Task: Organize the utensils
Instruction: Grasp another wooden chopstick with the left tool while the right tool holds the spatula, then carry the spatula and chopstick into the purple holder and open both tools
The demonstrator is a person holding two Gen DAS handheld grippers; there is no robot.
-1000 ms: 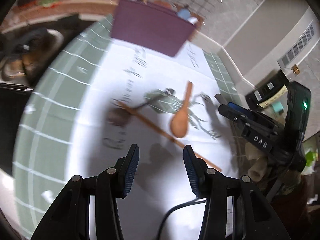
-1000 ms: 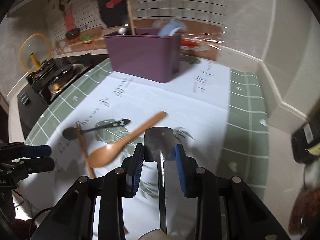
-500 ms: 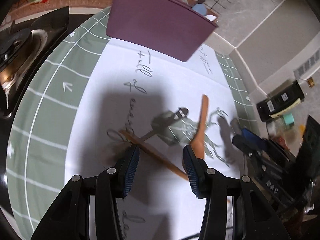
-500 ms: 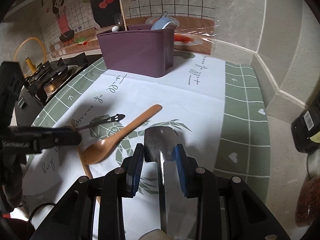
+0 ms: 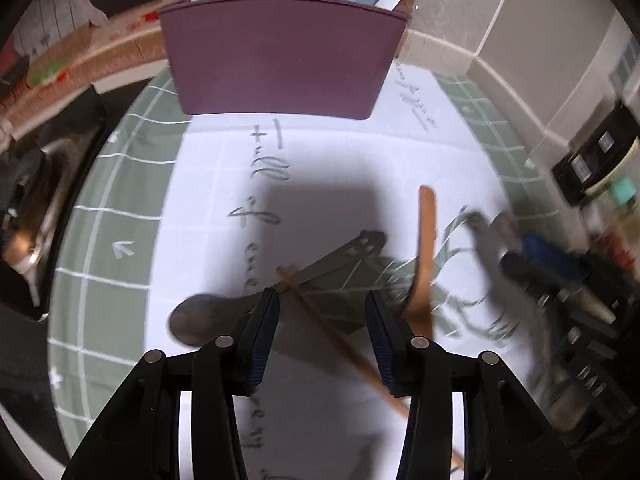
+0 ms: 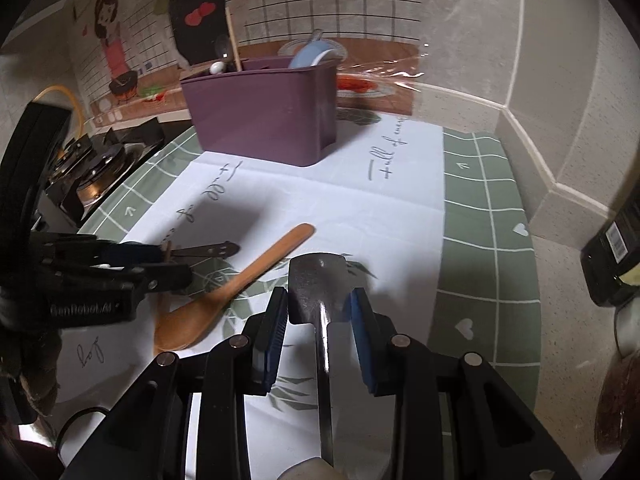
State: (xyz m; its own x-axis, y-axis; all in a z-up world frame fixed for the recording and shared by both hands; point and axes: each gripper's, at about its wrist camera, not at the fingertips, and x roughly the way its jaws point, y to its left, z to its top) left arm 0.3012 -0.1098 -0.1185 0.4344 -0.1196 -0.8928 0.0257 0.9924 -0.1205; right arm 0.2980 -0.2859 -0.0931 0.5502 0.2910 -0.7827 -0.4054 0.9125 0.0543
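Note:
My left gripper (image 5: 322, 334) is open and hovers low over a wooden chopstick (image 5: 320, 320) that lies across a dark metal spoon (image 5: 280, 284) on the white mat. A wooden spoon (image 5: 424, 256) lies just right of it. My right gripper (image 6: 320, 328) is shut on a metal spatula (image 6: 318, 284), held above the mat beside the wooden spoon (image 6: 236, 284). A purple utensil bin (image 5: 280, 52) with several utensils stands at the back, also in the right wrist view (image 6: 264, 112).
A gas stove (image 6: 92, 168) sits to the left of the green-and-white mat (image 6: 480, 208). Dark bottles (image 6: 616, 256) and jars stand at the right by the wall corner. The left gripper's body (image 6: 92, 280) shows at the left of the right wrist view.
My left gripper has moved forward and down over the chopstick and dark spoon, closer to the bin. My right gripper still holds the spatula and has risen slightly.

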